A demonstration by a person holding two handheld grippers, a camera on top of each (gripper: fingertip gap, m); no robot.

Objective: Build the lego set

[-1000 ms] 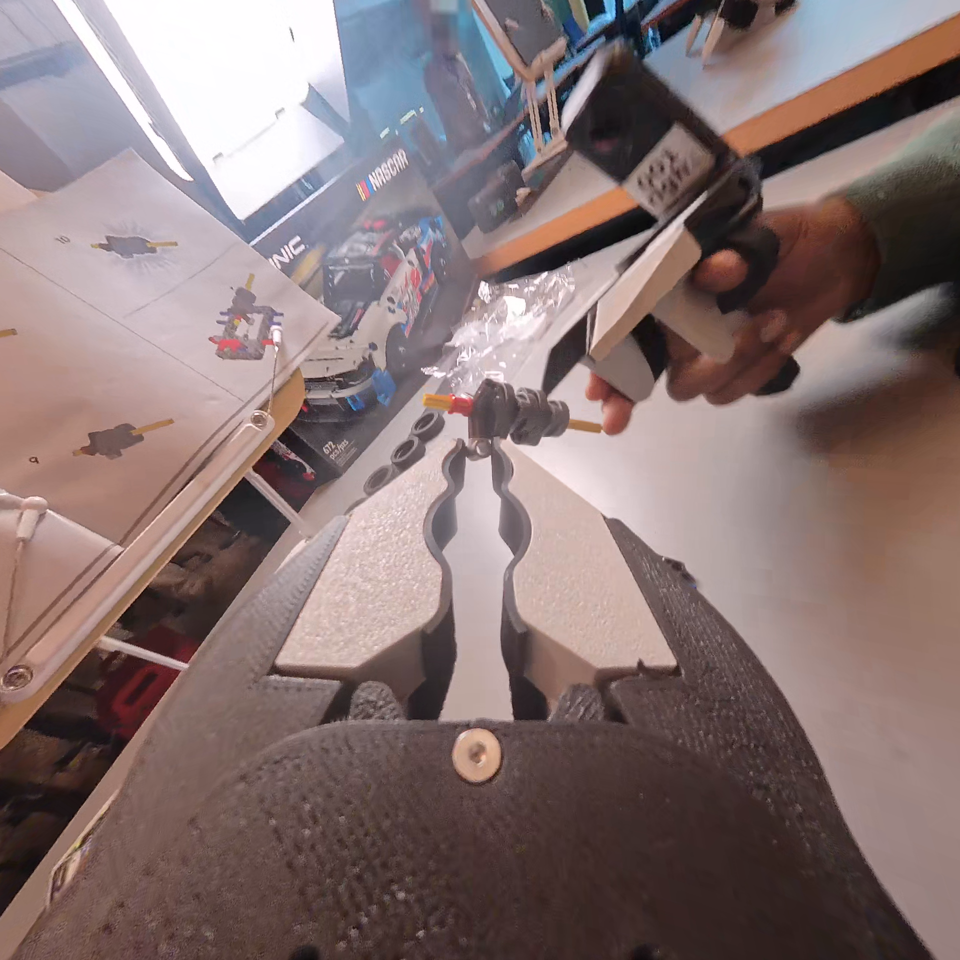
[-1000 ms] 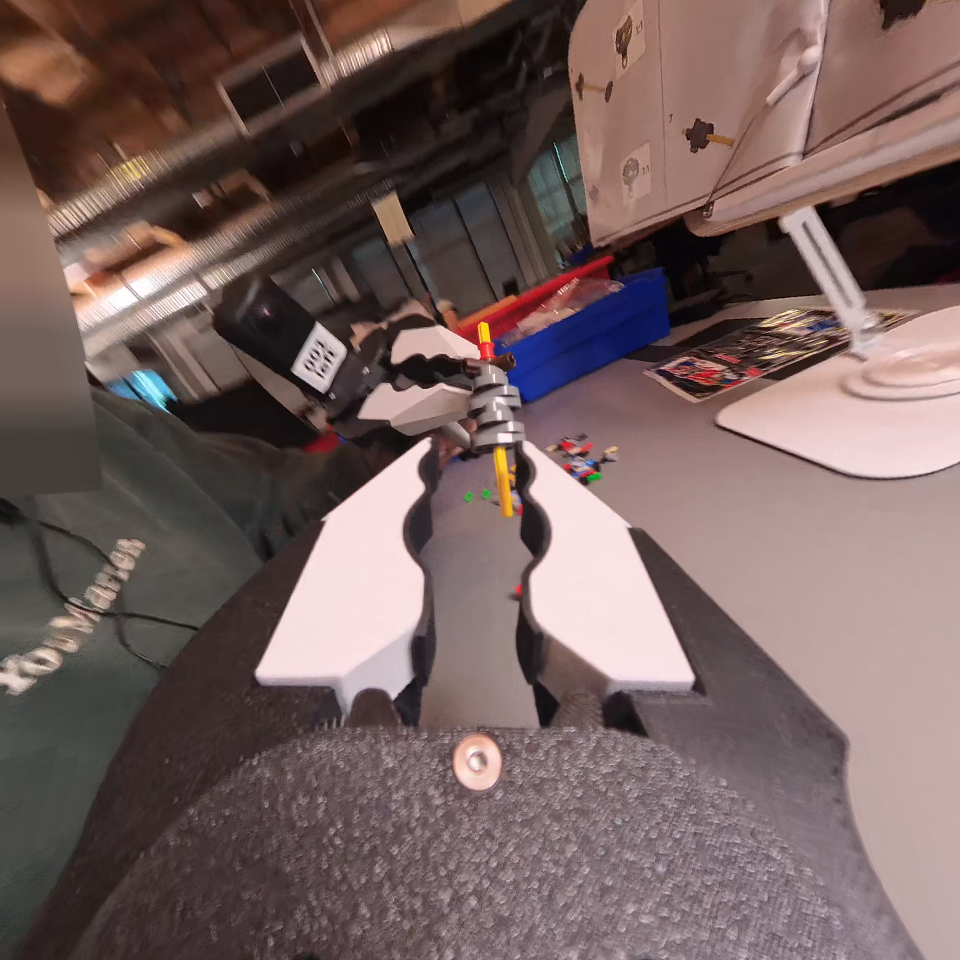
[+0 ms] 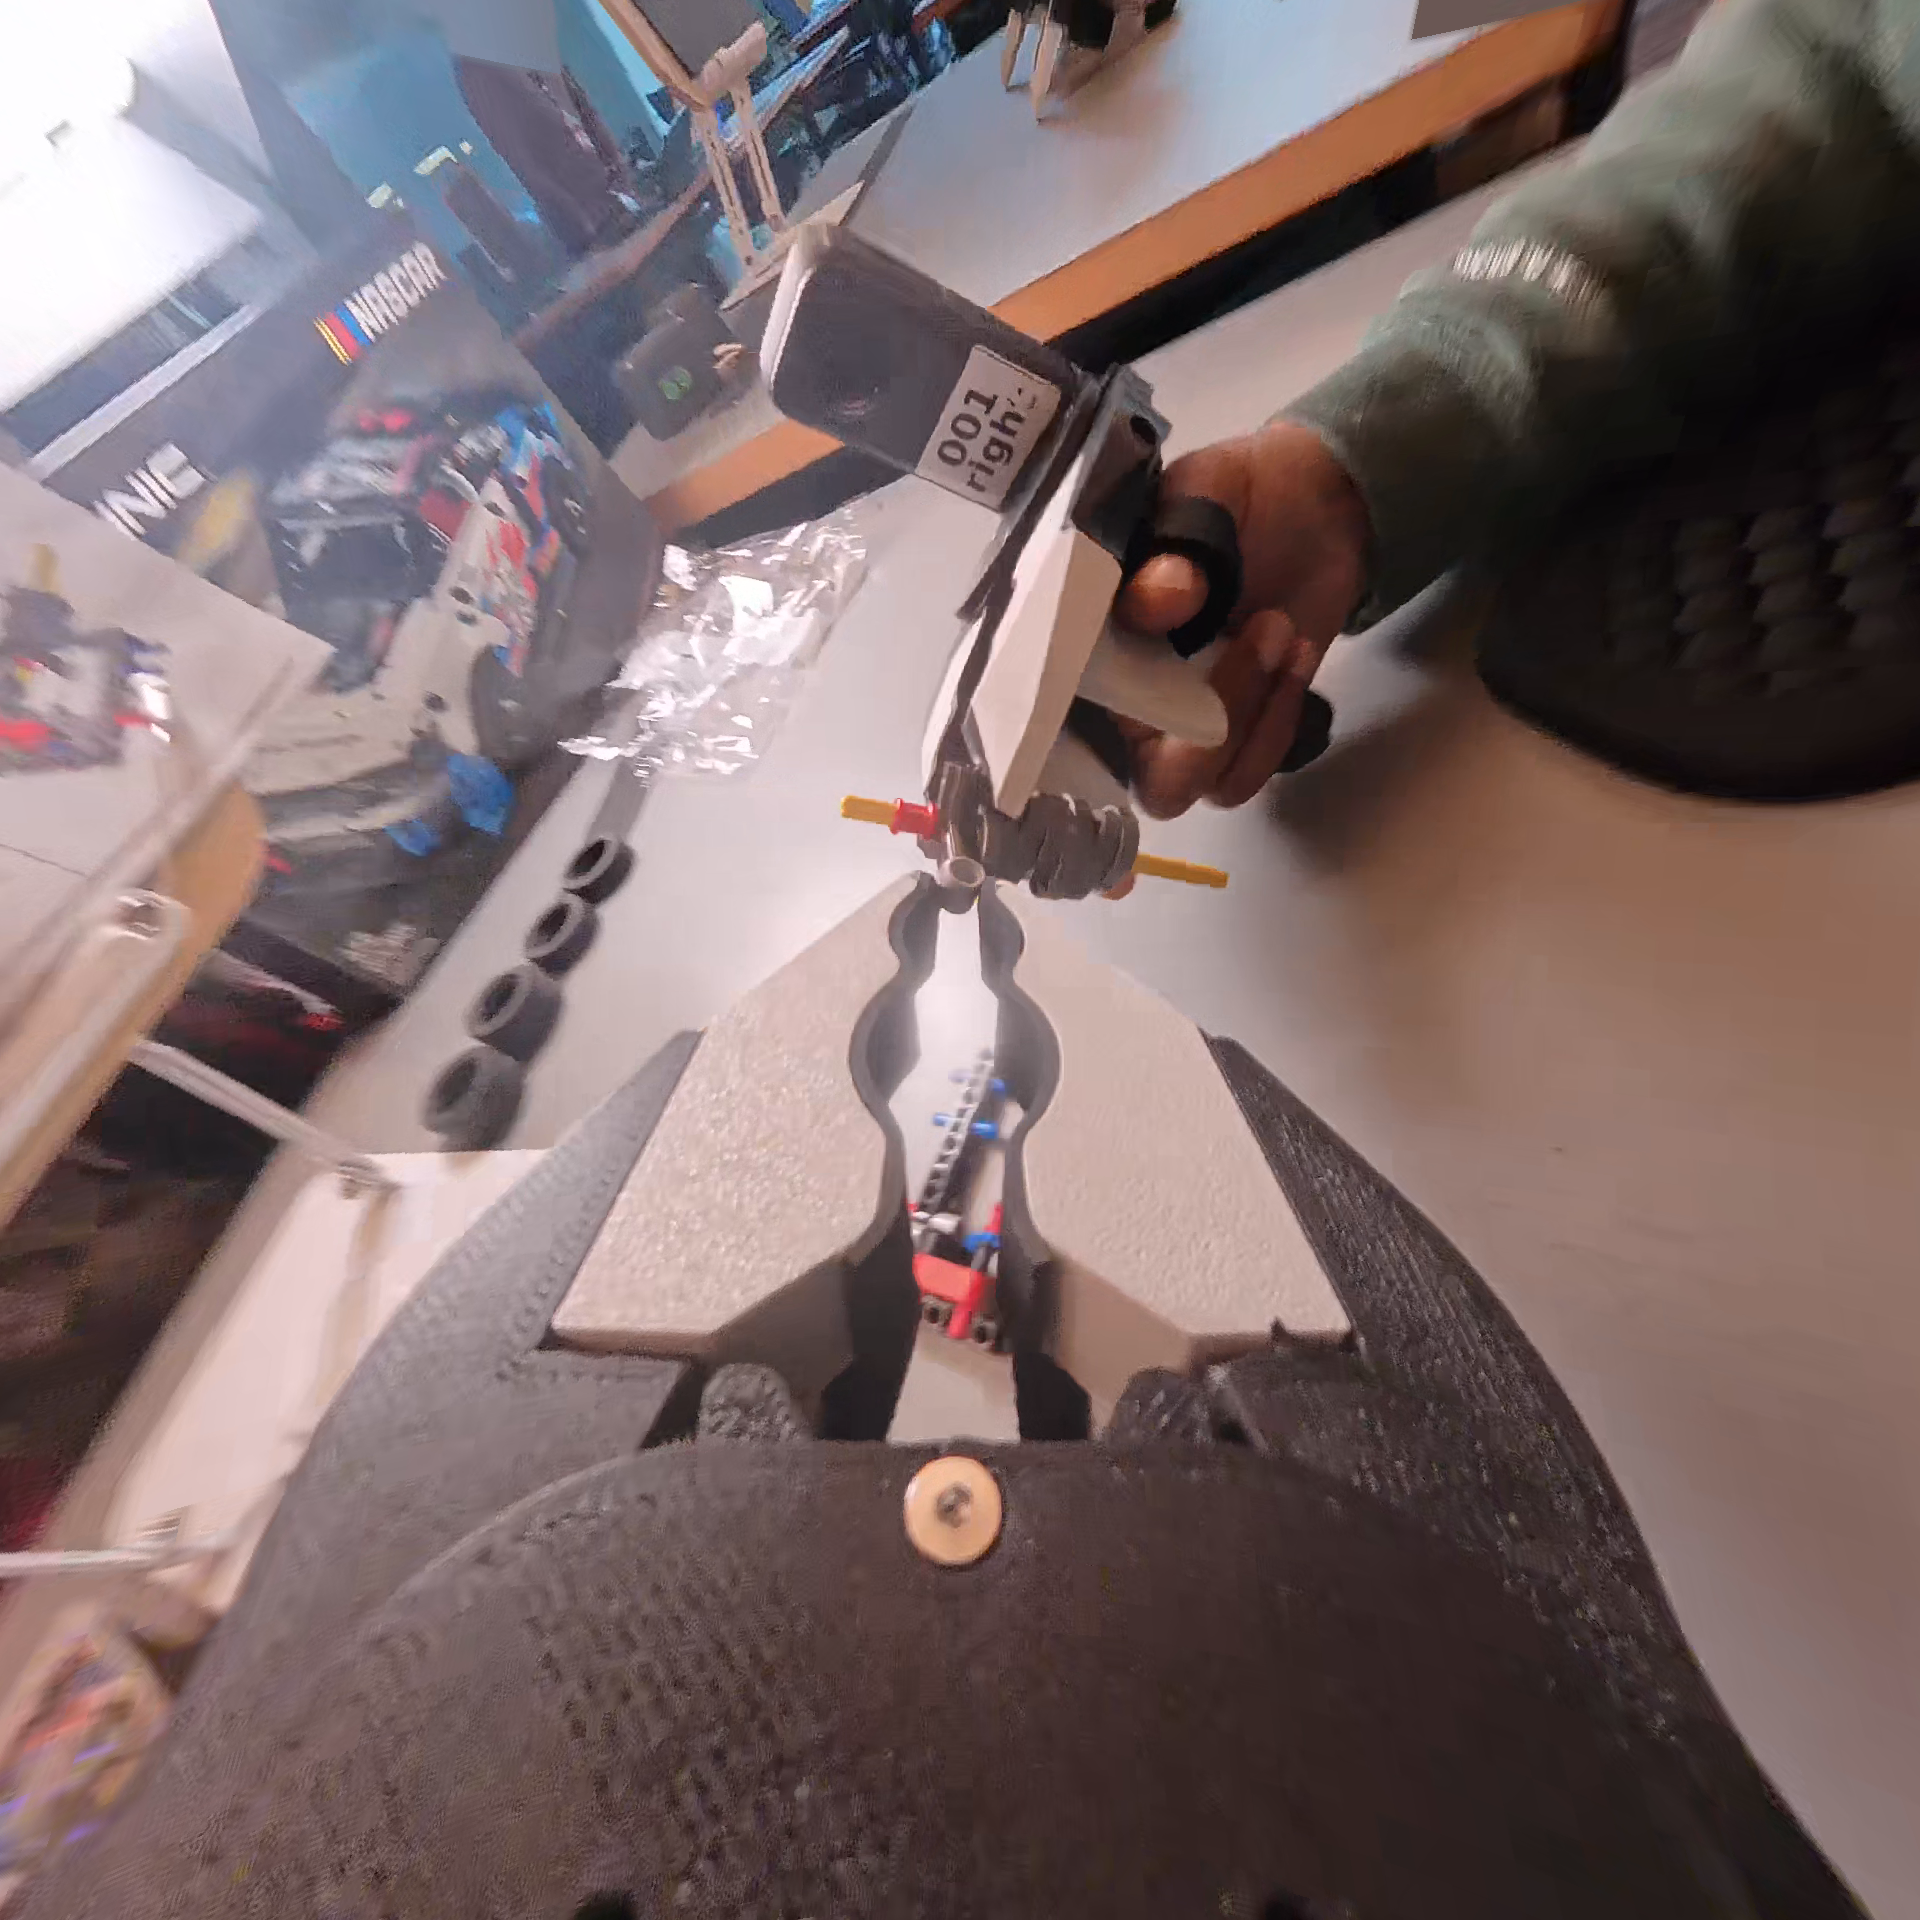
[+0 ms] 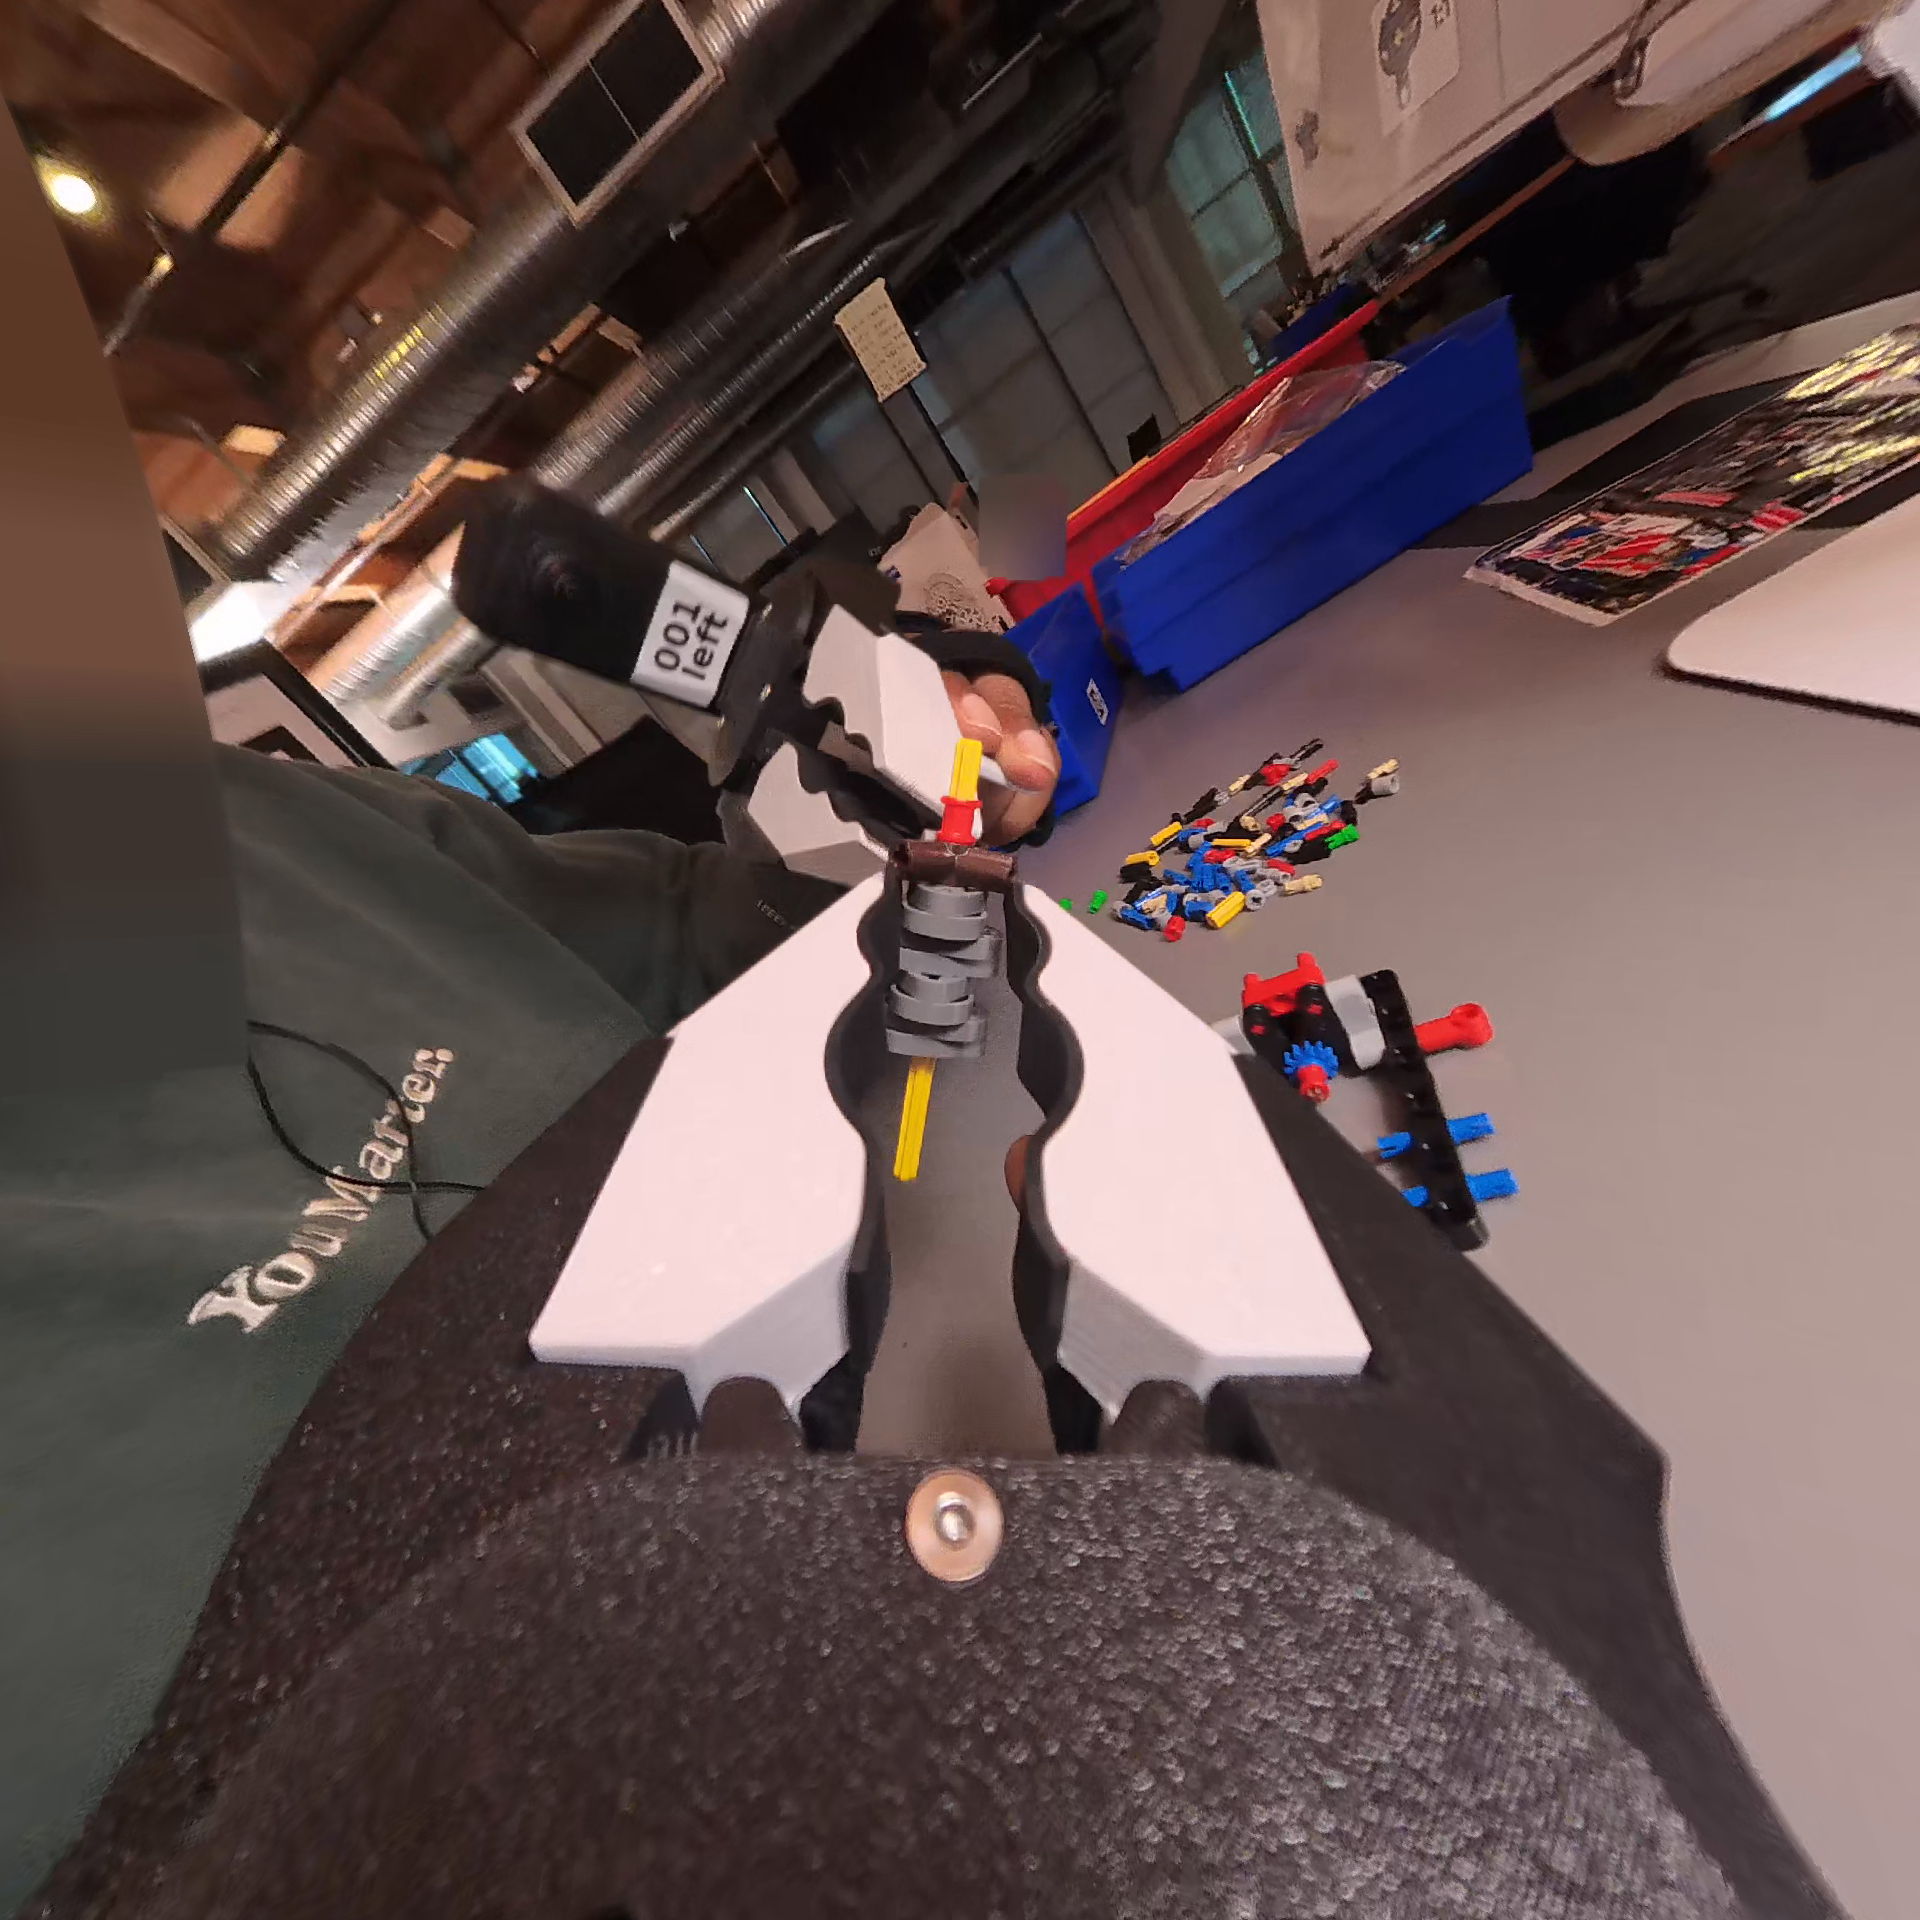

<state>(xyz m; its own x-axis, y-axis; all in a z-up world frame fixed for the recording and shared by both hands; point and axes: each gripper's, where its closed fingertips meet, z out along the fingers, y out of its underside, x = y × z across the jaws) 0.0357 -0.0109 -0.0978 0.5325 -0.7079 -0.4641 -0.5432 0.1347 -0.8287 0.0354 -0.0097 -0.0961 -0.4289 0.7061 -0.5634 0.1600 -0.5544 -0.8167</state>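
Grippers are meeting at one lego assembly, a yellow axle carrying grey pieces and a red bush. Right gripper is clamping its dark end piece at the fingertips. Left gripper is pinching a small grey connector at the same end. A partial black-beam build is lying on the table at three o'clock, loose pieces at one o'clock.

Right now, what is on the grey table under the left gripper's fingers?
Through the gap of the left gripper, a black studded beam with blue pins and a red block show on the grey table; the fingers cover the rest.
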